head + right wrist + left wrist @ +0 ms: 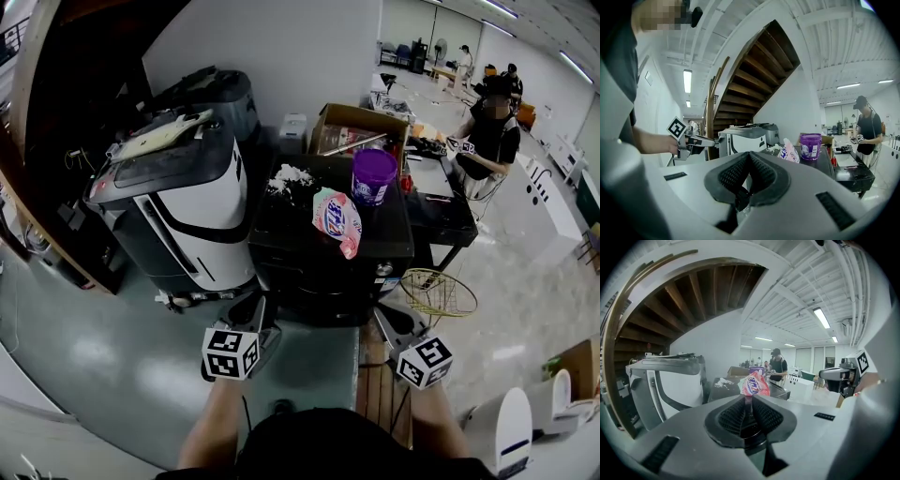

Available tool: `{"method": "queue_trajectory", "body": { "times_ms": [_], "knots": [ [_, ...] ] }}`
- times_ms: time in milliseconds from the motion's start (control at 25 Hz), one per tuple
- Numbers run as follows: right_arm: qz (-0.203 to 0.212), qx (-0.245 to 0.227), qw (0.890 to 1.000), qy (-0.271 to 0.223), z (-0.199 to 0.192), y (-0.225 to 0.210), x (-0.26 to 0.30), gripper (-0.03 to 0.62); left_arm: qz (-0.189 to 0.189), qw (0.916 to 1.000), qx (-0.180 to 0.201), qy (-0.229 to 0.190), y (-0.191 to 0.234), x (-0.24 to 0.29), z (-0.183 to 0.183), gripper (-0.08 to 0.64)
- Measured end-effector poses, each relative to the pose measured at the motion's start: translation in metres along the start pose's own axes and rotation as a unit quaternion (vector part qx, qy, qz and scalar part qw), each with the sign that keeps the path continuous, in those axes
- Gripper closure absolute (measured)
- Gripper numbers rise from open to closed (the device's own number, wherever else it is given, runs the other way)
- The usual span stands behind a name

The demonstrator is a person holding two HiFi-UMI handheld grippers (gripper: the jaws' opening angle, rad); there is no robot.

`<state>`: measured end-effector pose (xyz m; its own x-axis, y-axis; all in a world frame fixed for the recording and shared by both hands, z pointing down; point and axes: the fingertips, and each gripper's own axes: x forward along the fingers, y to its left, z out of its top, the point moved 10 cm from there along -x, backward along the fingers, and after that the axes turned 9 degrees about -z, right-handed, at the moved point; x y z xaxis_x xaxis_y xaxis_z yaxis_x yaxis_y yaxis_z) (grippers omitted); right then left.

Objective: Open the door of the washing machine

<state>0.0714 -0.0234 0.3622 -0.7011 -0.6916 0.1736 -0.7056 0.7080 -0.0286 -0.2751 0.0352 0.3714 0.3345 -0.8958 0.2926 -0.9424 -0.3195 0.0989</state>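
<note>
While both empty, left gripper [749,398] jaws a slit apart, right gripper [749,153] jaws pressed together.

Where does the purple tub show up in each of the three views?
Head view: purple tub just above centre, slightly right.
Left gripper view: tub small, at centre, above the jaws.
Right gripper view: tub right of centre, mid-height.
Shared landmark: pink bag beside it.

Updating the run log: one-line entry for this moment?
left claw: barely open, empty | right claw: shut, empty | washing machine: untouched, both claws short of it | on top: detergent bag, purple tub
</note>
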Motion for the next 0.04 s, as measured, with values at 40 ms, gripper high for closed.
{"method": "queue_trajectory", "body": {
  "times_ms": [40],
  "knots": [
    [-0.001,0.0,1.0,-0.001,-0.0004,-0.0001,0.0008,0.577,0.0,1.0,-0.001,0.001,0.0013,0.0003,-0.0005,0.497]
  ]
}}
